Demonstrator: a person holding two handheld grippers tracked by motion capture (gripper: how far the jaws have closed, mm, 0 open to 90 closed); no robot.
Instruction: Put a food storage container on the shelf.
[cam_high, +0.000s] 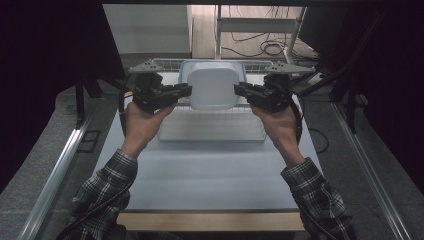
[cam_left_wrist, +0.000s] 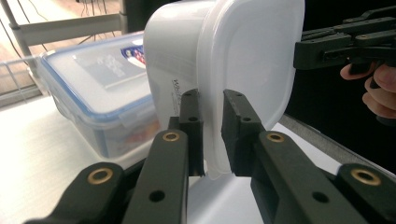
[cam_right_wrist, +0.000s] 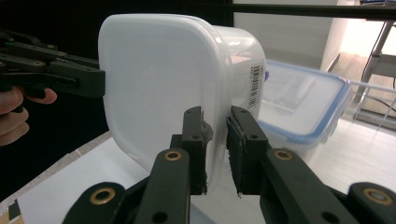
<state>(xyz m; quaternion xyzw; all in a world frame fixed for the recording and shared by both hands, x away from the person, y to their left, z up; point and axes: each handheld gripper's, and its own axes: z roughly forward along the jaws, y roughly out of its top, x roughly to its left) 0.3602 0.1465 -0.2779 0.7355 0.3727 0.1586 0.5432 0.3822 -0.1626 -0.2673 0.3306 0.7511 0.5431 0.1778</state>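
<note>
A white plastic container (cam_high: 214, 87) with a white lid hangs above the table, tipped so the lid faces me. My left gripper (cam_high: 189, 91) is shut on the lid's rim at its left side, and my right gripper (cam_high: 236, 90) is shut on the rim at its right side. In the left gripper view the jaws (cam_left_wrist: 212, 100) pinch the thin edge of the container (cam_left_wrist: 224, 56), with the other gripper (cam_left_wrist: 345, 44) at the far edge. In the right gripper view the jaws (cam_right_wrist: 215, 116) clamp the container (cam_right_wrist: 159, 84) the same way, opposite the left gripper (cam_right_wrist: 56, 70).
A clear box with a blue-rimmed lid (cam_left_wrist: 98, 88) (cam_right_wrist: 299, 107) stands on the table right behind the held container (cam_high: 240, 65). A white mat (cam_high: 212, 127) lies under my hands. A wire rack (cam_high: 170, 64) runs along the table's far edge.
</note>
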